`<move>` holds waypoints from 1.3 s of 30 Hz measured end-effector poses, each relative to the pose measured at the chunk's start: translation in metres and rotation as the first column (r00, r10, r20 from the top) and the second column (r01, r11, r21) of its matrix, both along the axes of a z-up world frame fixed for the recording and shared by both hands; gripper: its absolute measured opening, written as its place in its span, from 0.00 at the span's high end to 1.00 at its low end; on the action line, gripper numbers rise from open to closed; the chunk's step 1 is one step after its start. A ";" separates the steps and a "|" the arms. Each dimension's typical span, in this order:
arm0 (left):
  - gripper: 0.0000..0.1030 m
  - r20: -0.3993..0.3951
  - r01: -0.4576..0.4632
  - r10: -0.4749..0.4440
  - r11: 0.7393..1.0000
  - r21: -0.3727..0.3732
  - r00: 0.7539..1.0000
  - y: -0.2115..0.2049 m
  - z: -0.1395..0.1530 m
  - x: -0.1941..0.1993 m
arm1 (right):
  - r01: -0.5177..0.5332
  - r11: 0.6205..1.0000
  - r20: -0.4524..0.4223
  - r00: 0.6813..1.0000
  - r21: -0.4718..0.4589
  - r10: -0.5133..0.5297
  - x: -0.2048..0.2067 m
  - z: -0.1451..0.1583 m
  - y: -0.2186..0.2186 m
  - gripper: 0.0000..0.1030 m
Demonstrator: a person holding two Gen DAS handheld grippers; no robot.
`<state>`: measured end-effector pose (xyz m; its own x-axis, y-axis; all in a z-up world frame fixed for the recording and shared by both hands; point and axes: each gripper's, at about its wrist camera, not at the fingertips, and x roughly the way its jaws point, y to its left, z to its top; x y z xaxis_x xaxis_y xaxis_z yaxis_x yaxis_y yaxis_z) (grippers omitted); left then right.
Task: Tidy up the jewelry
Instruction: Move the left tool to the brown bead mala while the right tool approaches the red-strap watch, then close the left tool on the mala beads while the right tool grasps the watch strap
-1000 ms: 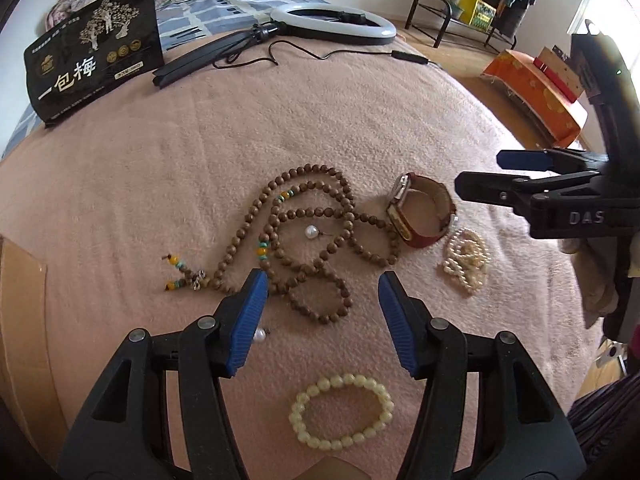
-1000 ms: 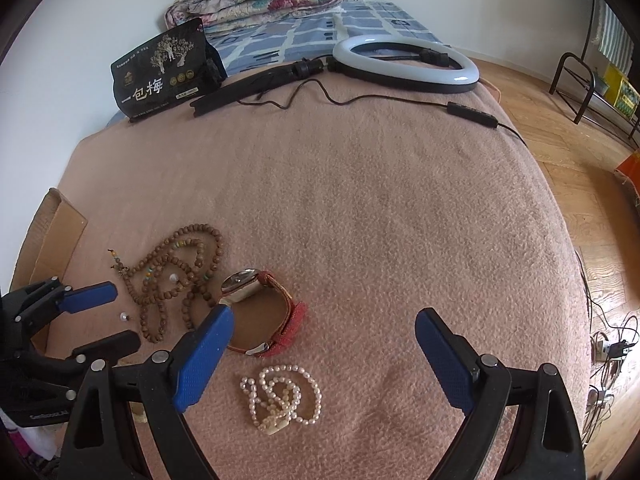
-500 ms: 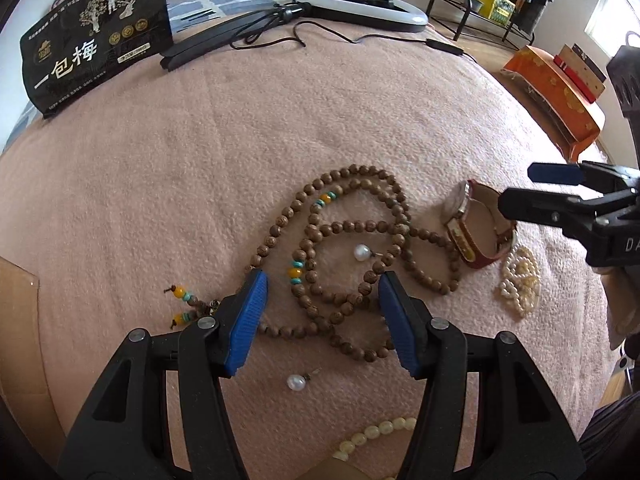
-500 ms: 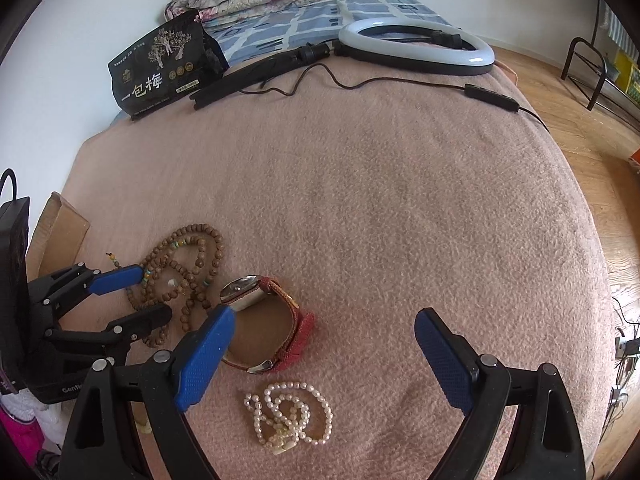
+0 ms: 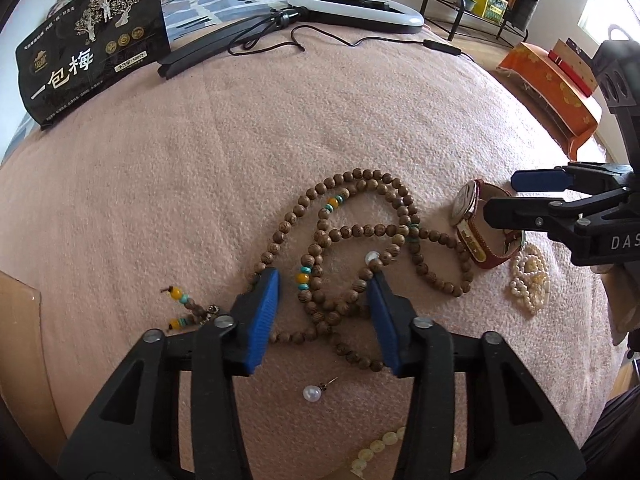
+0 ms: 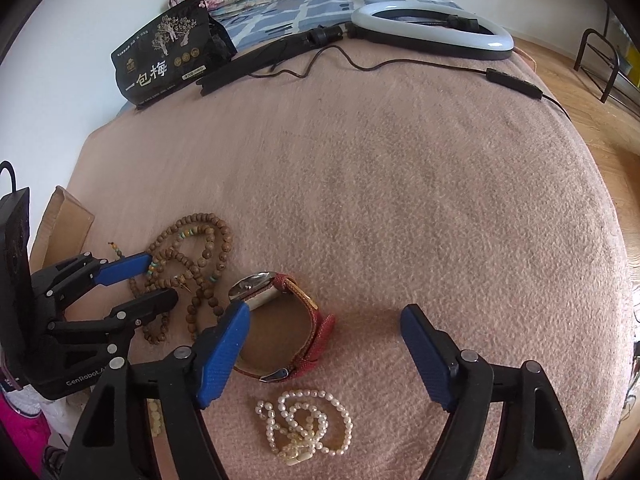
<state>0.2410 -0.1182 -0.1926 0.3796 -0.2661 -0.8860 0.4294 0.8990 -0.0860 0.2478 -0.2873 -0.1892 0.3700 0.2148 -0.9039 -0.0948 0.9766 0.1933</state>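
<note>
A long brown wooden bead necklace (image 5: 360, 232) lies coiled on the pink blanket (image 6: 400, 200). My left gripper (image 5: 322, 312) points down over its near loops. Its jaws are closing with several strands between the blue pads, which do not pinch them. A red-strapped watch (image 6: 288, 320) stands on its side to the right. My right gripper (image 6: 324, 354) straddles it and its jaws are closing, with the left pad close to the watch face. A pearl necklace (image 6: 308, 424) lies bunched below the watch. A pearl earring (image 5: 312, 393) rests under the left gripper.
A pale bead bracelet (image 5: 376, 448) lies at the near edge and a second pearl (image 5: 372, 257) among the wooden beads. A cardboard box (image 5: 20, 320) sits at the left. A black snack bag (image 5: 92, 52), a ring light (image 5: 356, 12) and its cable lie far back.
My left gripper came forward and down onto the wooden beads and its jaws narrowed around the strands. My right gripper sank toward the watch with its jaws narrowing.
</note>
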 end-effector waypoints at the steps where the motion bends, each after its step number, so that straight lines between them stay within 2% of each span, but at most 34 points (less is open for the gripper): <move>1: 0.63 -0.001 0.000 0.000 1.000 -0.003 1.000 0.001 0.000 0.000 | 0.001 1.000 -0.001 1.000 0.001 -0.001 0.000 -0.001 0.000 0.23; 6: 0.75 -0.009 -0.001 0.001 1.000 -0.013 1.000 0.003 -0.002 0.004 | -0.003 1.000 -0.007 1.000 0.007 0.003 0.001 -0.002 0.001 0.28; 10: 0.92 -0.008 -0.009 0.009 1.000 -0.007 1.000 0.003 -0.002 0.005 | -0.019 1.000 -0.012 1.000 -0.001 0.019 0.002 -0.004 0.005 0.32; 13: 0.95 0.001 -0.013 0.013 1.000 -0.004 1.000 0.002 -0.002 0.003 | -0.024 0.999 -0.015 1.000 -0.022 0.024 0.003 -0.005 0.008 0.43; 15: 0.95 0.005 -0.017 0.017 1.000 -0.004 1.000 0.002 -0.002 0.002 | -0.020 0.999 -0.016 1.000 -0.036 0.019 0.003 -0.005 0.008 0.58; 18: 0.95 0.001 -0.030 0.030 0.999 -0.016 1.000 0.004 0.000 0.002 | -0.012 0.999 -0.013 1.000 -0.037 0.012 0.003 -0.005 0.004 0.75; 21: 0.96 0.005 -0.042 0.042 0.999 -0.024 0.999 0.006 0.003 0.001 | -0.006 1.000 -0.008 1.000 -0.017 0.006 0.001 -0.004 0.003 0.87; 28: 0.96 0.028 -0.057 0.059 0.996 -0.065 0.998 0.011 0.022 -0.005 | -0.010 0.999 0.044 0.999 -0.038 0.011 -0.005 0.011 0.009 0.88; 39: 0.96 0.113 -0.096 0.116 0.981 -0.170 0.987 0.030 0.085 -0.021 | -0.014 0.998 0.151 0.988 -0.056 0.022 -0.025 0.058 0.016 0.88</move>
<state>0.2199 -0.0878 -0.1076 0.5155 -0.3564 -0.7792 0.3490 0.9179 -0.1889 0.2230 -0.2711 -0.1308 0.4999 0.1746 -0.8483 -0.1365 0.9831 0.1219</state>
